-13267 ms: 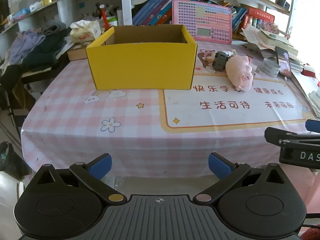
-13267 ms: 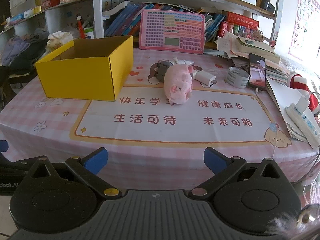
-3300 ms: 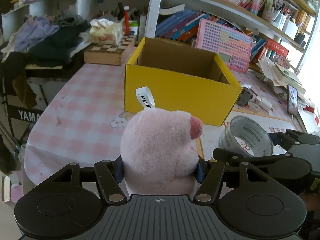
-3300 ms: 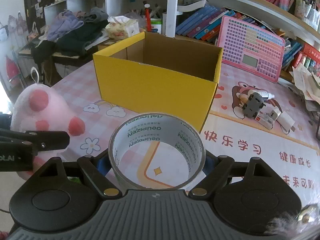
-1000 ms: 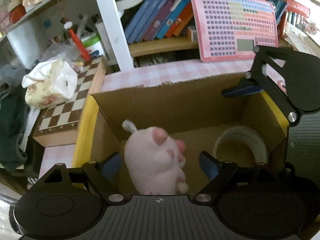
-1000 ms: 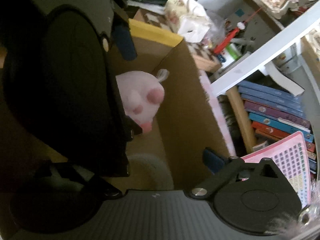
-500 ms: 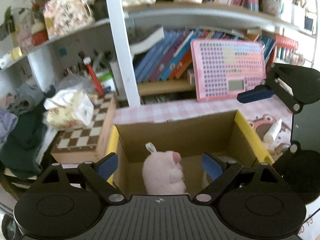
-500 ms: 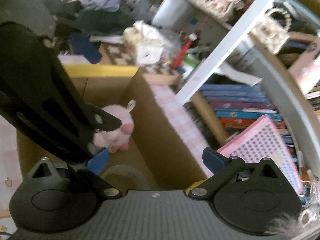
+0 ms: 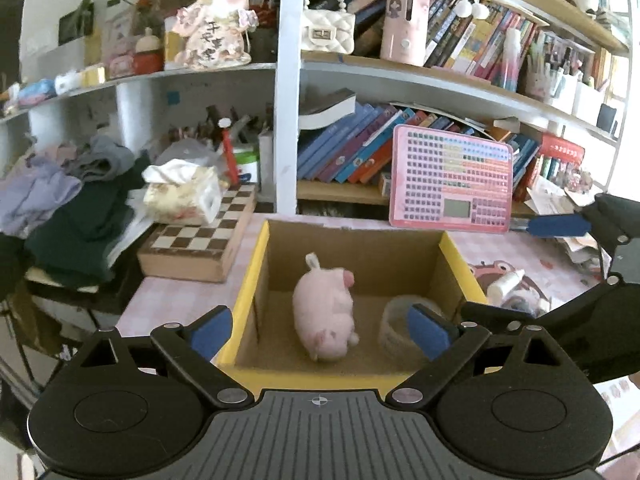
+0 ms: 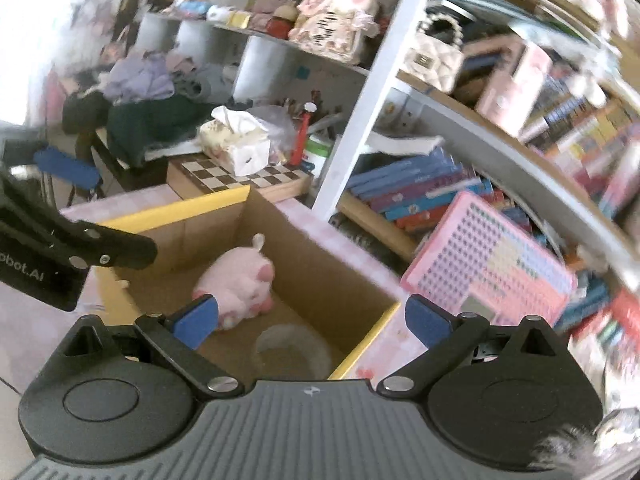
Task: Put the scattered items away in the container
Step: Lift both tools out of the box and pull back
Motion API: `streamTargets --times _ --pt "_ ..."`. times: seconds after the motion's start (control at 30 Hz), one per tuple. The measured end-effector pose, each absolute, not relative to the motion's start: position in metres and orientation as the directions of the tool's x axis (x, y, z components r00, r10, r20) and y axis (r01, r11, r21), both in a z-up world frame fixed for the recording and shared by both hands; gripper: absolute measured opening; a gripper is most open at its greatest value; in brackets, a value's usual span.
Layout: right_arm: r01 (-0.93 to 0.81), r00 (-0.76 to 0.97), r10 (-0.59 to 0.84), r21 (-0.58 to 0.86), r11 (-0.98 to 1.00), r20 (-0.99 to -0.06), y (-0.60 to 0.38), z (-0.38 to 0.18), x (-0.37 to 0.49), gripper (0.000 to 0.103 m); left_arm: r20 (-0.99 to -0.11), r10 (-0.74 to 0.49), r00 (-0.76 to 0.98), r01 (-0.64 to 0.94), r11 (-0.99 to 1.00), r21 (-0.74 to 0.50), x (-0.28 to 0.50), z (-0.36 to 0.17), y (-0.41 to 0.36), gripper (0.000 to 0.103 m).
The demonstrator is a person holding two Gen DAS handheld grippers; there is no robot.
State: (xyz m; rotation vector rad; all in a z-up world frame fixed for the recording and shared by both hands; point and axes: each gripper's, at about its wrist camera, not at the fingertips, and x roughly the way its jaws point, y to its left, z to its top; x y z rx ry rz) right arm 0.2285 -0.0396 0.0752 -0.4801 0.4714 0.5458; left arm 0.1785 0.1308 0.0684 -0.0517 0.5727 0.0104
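Nearest in the left wrist view, the left gripper (image 9: 318, 334) has its jaws spread wide and opening, nothing pinched between the blue pads, and the box below showing through the gap. Over in the right wrist view the right gripper (image 10: 312, 322) also stands with jaws wide, nothing gripped.

Just past the fingers sits the yellow cardboard box (image 9: 256, 276), open-topped, on the pink checked bench (image 9: 132, 312). Inside it, left of centre, the pink plush pig (image 9: 326, 312) lies on its side on the brown floor of the box, snout toward the far right. Right of the pig, near the box's right wall, the roll of tape (image 9: 396, 320) lies flat, partly hidden behind the left gripper's right pad. The two are apart, both well inside the walls. From the right wrist view the same pair shows: pig (image 10: 236, 280) farther in, tape roll (image 10: 292, 348) nearer the camera, a bit blurred.

At the right edge of the left view the right gripper's black frame juts in beside the box. Beyond it, on the bench right of the box, a small white bottle (image 9: 504, 282) lies among other small items too unclear to name.

Left of the box, a wooden chessboard case (image 9: 200, 244) carries a tissue box (image 9: 184, 196). Farther back, a pink keyboard toy (image 9: 452, 180) leans against the bookshelf (image 9: 288, 88), with rows of books (image 9: 344, 156) behind.
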Motion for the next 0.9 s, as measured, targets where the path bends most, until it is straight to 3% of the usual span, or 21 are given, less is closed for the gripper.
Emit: streamTargets --times 0.23,0.6,0.9 --pt "-0.501 0.770 0.339 -0.184 0.846 -0.540 -0.055 0.066 0.174 0.101 -0.540 0.025 0.841 -0.052 0.998 -0.035 0.123 0.063 0.137 0.097" --pt "-0.384 0.731 0.274 -0.046 0.922 -0.626 -0.065 0.030 0.106 0.101 -0.652 0.012 0.758 -0.040 0.999 -0.029 0.070 0.029 0.132 0.097" --pt "-0.343 0.715 0.244 -0.024 0.939 -0.655 -0.067 0.018 0.074 0.101 -0.697 -0.005 0.718 -0.022 0.999 -0.030 0.046 0.013 0.122 0.097"
